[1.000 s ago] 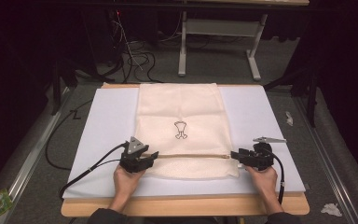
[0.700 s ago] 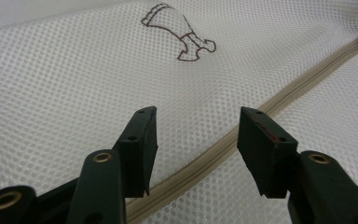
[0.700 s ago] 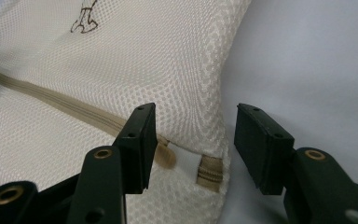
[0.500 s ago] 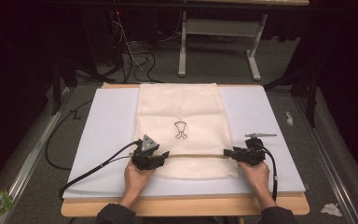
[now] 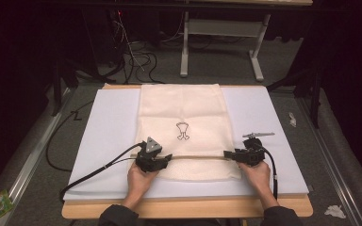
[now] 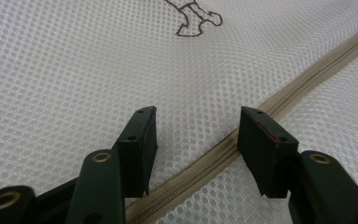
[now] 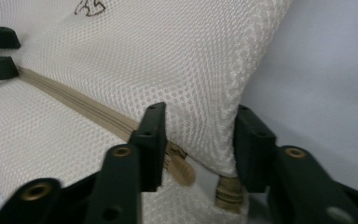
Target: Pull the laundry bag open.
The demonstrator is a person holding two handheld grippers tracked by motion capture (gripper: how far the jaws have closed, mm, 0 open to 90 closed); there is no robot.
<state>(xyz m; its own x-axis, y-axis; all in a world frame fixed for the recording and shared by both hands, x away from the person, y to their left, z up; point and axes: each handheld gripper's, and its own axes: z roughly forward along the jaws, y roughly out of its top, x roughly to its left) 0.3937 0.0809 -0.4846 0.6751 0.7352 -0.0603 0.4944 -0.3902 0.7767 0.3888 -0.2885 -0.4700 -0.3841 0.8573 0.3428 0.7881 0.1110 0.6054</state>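
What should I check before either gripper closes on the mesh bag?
1. Left gripper open: ok, jaws stand apart over the mesh.
2. Left jaws astride the zipper: ok, the tape runs between them.
3. Right gripper open: ok, jaws apart at the bag's right edge.
4. Zipper pull between the right jaws: cannot tell, a tan tab lies by the inner jaw, its far end blurred.
5. Mesh laundry bag flat on the white mat: ok, no folds seen from the high view.
6. Zipper shut along its length: cannot tell.
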